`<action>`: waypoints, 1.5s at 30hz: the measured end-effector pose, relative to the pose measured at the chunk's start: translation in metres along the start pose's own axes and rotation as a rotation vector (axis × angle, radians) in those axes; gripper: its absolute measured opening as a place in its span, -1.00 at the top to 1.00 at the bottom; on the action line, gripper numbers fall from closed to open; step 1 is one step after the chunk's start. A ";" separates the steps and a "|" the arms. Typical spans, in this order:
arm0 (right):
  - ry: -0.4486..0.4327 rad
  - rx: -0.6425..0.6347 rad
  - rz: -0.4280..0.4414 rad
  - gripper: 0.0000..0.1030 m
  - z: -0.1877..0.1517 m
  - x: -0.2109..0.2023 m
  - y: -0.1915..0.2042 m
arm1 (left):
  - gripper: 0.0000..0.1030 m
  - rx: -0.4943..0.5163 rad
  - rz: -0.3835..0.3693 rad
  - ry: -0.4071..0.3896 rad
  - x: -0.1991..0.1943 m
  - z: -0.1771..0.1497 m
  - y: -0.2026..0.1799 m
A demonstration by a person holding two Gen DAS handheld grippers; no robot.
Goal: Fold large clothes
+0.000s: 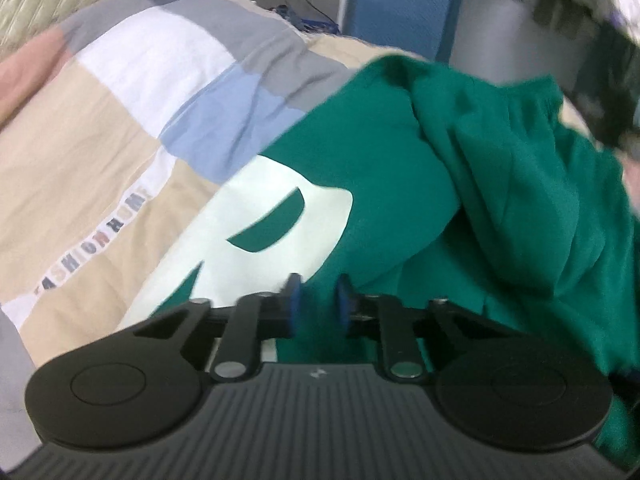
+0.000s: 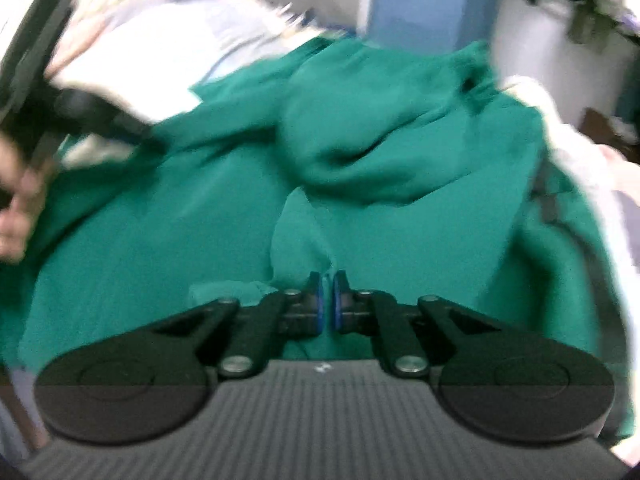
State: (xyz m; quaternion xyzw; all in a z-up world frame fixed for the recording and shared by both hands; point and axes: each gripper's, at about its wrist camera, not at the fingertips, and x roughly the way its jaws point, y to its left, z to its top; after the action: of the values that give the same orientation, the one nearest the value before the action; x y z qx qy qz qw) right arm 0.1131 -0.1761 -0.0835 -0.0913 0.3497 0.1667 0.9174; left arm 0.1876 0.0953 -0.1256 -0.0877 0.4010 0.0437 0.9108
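A large green hooded sweatshirt with a big pale print lies crumpled on a patchwork bed cover. My left gripper hovers at the garment's near edge by the print, its blue pads a small gap apart with green cloth showing between them. In the right wrist view the same green garment fills the frame. My right gripper has its pads nearly together on a pinch of green cloth. The other gripper shows blurred at the far left.
The bed cover has beige, white, grey and blue patches and a lettered strip. A blue panel and cables stand behind the bed. Pale bedding lies at the right. Both views are motion-blurred.
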 end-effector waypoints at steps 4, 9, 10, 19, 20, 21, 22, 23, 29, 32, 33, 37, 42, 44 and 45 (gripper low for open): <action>-0.082 0.095 -0.075 0.87 0.026 -0.027 -0.053 | 0.87 -0.070 0.015 -0.061 -0.018 0.015 0.016; -0.161 0.142 -0.179 0.90 0.062 -0.055 -0.124 | 0.88 -0.070 0.086 -0.117 -0.026 0.046 0.035; -0.171 0.154 -0.191 0.90 0.067 -0.060 -0.136 | 0.88 -0.079 0.106 -0.130 -0.026 0.054 0.041; -0.211 0.211 -0.501 0.95 0.110 -0.050 -0.274 | 0.88 -0.113 0.231 -0.146 0.003 0.106 0.088; -0.211 0.225 -0.547 0.95 0.109 -0.048 -0.290 | 0.88 -0.106 0.247 -0.141 0.011 0.108 0.089; -0.204 0.259 -0.577 0.95 0.109 -0.043 -0.309 | 0.88 -0.097 0.259 -0.139 0.019 0.109 0.093; -0.193 0.309 -0.589 0.95 0.107 -0.036 -0.330 | 0.88 -0.091 0.269 -0.135 0.026 0.110 0.093; -0.177 0.360 -0.587 0.95 0.100 -0.029 -0.350 | 0.88 -0.090 0.278 -0.124 0.035 0.110 0.093; -0.122 0.513 -0.456 0.94 0.045 0.016 -0.380 | 0.88 -0.066 0.299 -0.031 0.091 0.105 0.109; -0.104 0.499 -0.391 0.90 0.030 0.037 -0.361 | 0.87 -0.058 0.303 -0.011 0.107 0.105 0.112; -0.108 0.506 -0.358 0.90 0.026 0.041 -0.355 | 0.87 -0.054 0.307 -0.009 0.109 0.105 0.111; -0.182 0.574 -0.246 0.80 0.029 0.038 -0.332 | 0.86 -0.042 0.297 -0.025 0.102 0.104 0.108; -0.251 0.600 -0.156 -0.22 0.038 0.020 -0.302 | -0.10 -0.062 0.224 -0.034 0.078 0.098 0.105; -0.246 0.573 -0.174 -0.25 0.042 0.015 -0.289 | -0.12 -0.050 0.202 -0.053 0.061 0.094 0.096; -0.231 0.600 -0.179 -0.29 0.042 0.014 -0.285 | -0.13 -0.039 0.197 -0.058 0.053 0.091 0.091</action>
State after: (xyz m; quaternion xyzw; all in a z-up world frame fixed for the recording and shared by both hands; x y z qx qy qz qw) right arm 0.2541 -0.4255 -0.0476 0.1720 0.2675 -0.0158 0.9480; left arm 0.2755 0.2032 -0.1162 -0.0641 0.3801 0.1433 0.9115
